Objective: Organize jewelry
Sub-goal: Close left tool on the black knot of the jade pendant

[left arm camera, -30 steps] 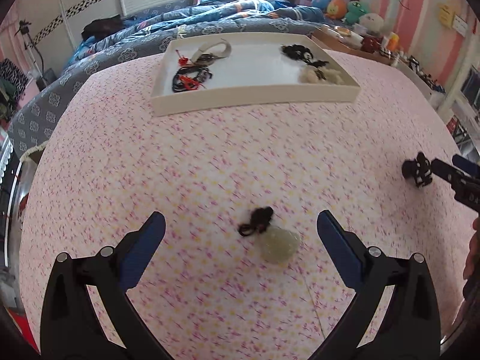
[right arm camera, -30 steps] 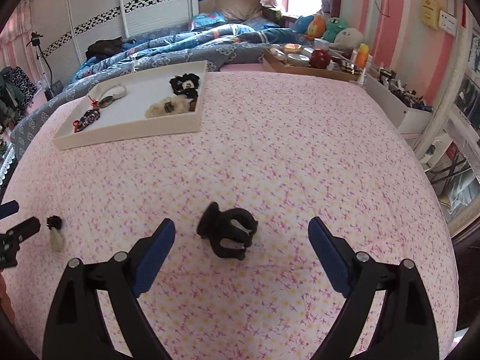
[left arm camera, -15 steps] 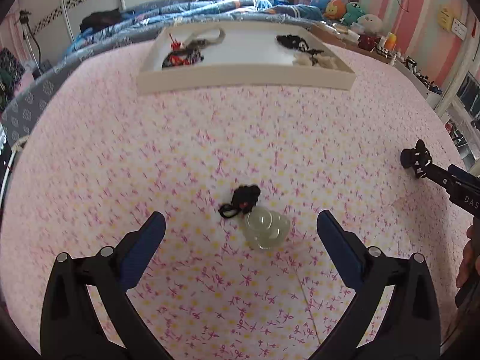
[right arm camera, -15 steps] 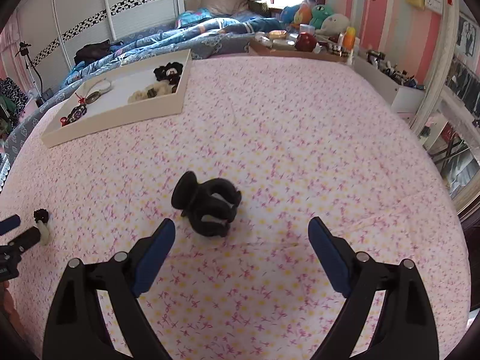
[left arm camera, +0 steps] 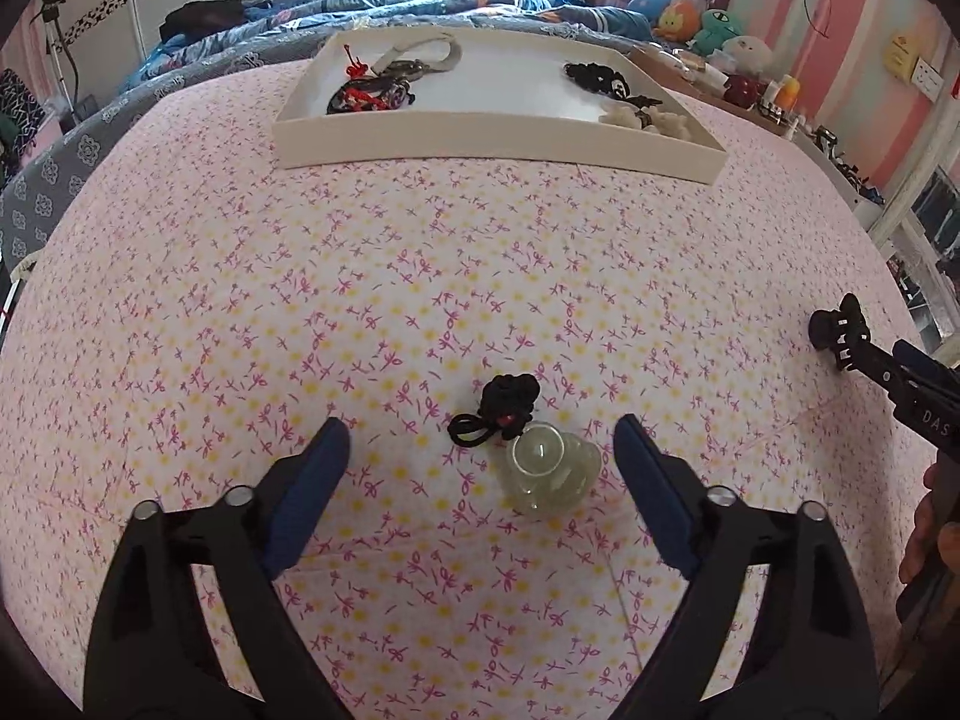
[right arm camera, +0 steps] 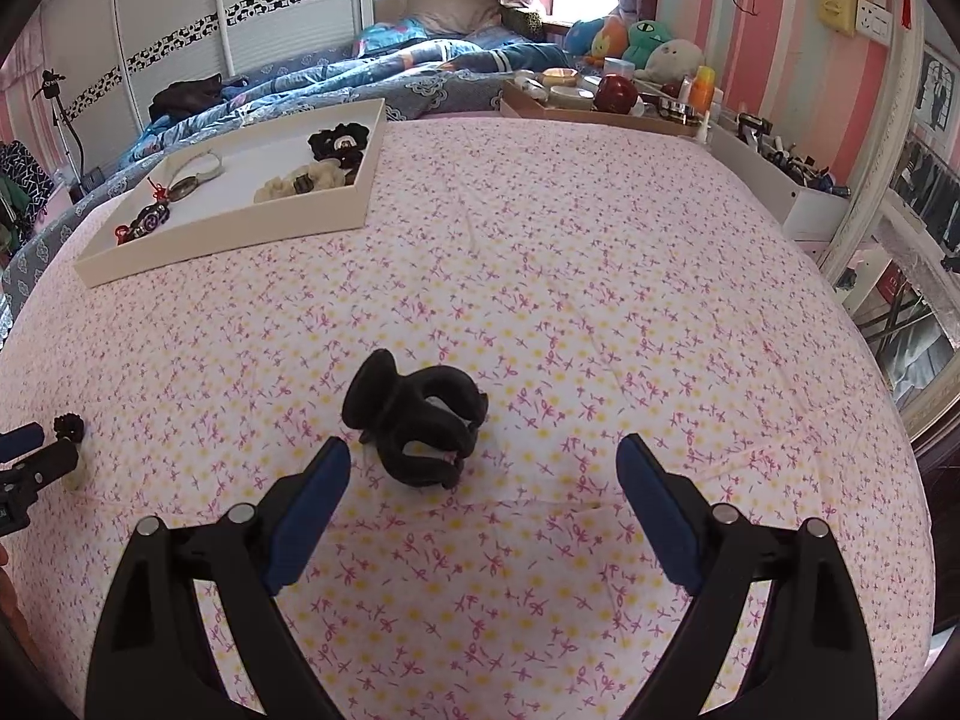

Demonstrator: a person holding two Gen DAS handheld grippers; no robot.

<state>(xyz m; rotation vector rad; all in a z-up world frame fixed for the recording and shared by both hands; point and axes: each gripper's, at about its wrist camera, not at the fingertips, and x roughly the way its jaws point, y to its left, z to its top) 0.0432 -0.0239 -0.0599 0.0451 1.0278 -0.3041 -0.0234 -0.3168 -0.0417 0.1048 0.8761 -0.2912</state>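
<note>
A pale green jade pendant (left arm camera: 549, 468) with a black knotted cord (left arm camera: 504, 405) lies on the pink flowered sheet, between the open fingers of my left gripper (left arm camera: 483, 450). A black hair claw (right arm camera: 420, 420) lies just ahead of my open right gripper (right arm camera: 483, 456), nearer its left finger. That claw (left arm camera: 837, 327) shows at the far right of the left wrist view, partly behind the right gripper's finger. A cream tray (left arm camera: 480, 135) at the back holds red-and-black cord pieces (left arm camera: 369, 93), a black scrunchie (left arm camera: 594, 78) and a cream fluffy piece (left arm camera: 645, 117). The tray (right arm camera: 240, 234) appears at upper left in the right wrist view.
Blue bedding (right arm camera: 384, 72) is piled behind the tray. A wooden tray of bottles and jars (right arm camera: 600, 102) and plush toys (right arm camera: 648, 45) stand at the back right. A white bin (right arm camera: 774, 180) and a mirror frame (right arm camera: 888, 252) line the right edge of the bed.
Both grippers have come lower and closer to the sheet. The pendant now lies between the left fingers and the hair claw sits nearer the right fingers. Nothing was grasped.
</note>
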